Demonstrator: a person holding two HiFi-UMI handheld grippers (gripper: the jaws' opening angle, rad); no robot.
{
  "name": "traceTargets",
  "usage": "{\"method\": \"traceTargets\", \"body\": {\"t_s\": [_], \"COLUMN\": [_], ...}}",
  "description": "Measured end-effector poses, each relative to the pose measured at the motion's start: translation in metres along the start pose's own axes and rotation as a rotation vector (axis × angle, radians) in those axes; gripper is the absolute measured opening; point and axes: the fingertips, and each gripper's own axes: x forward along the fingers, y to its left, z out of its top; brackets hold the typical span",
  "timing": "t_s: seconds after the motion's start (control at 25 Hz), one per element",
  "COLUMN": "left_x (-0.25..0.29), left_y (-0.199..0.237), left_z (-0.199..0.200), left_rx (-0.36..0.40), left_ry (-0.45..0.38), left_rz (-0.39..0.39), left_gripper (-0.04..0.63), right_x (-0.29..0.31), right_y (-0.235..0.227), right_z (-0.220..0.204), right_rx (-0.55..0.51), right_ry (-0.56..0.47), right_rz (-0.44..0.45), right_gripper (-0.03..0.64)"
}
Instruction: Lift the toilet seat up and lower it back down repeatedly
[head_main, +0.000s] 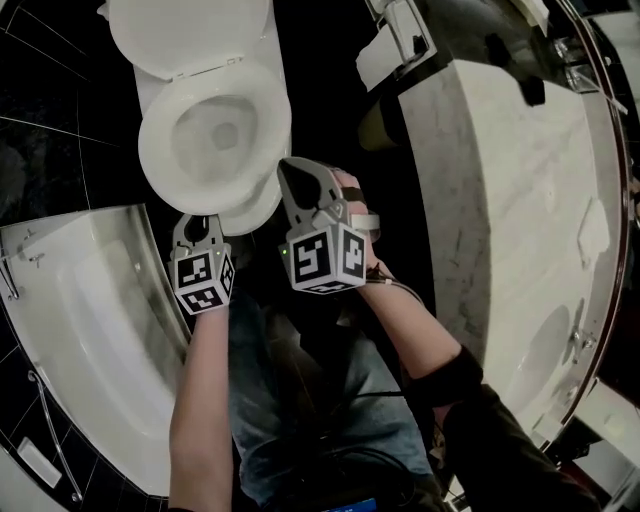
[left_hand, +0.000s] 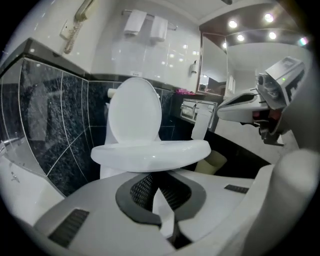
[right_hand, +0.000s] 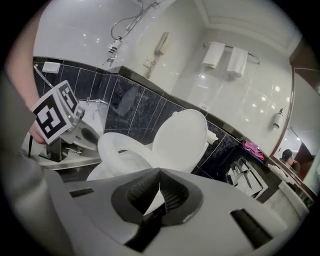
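The white toilet's seat (head_main: 160, 150) lies down, about level over the bowl, and its lid (head_main: 190, 30) stands upright against the wall. In the left gripper view the seat (left_hand: 150, 152) shows from the front, just beyond my left gripper (left_hand: 156, 176), which is shut and empty. In the head view the left gripper (head_main: 203, 222) sits at the seat's front rim; I cannot tell if it touches. My right gripper (head_main: 288, 165) is by the seat's right edge, shut with nothing in it. In the right gripper view its shut tips (right_hand: 160, 172) point at the seat (right_hand: 120, 150) and lid (right_hand: 180, 137).
A white bathtub (head_main: 90, 320) curves along the lower left. A marble vanity counter (head_main: 520, 200) with a sink (head_main: 545, 360) fills the right. A beige bin (head_main: 375, 125) stands between toilet and vanity. Towels (right_hand: 225, 57) and a wall phone (right_hand: 159, 47) hang on the wall.
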Motion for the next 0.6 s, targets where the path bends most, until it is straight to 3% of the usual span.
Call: {"method": "traceTargets", "body": {"t_s": [0.6], "left_x": [0.042], "left_y": [-0.003], "left_z": [-0.133], "left_rx": [0.049], "left_ry": [0.073], "left_rz": [-0.037], "left_gripper": [-0.015], "right_x": [0.057], "right_y": [0.026], "right_z": [-0.056], "right_rx": [0.073], "right_ry": [-0.027], "right_rz": [-0.046], "right_gripper": [0.017]}}
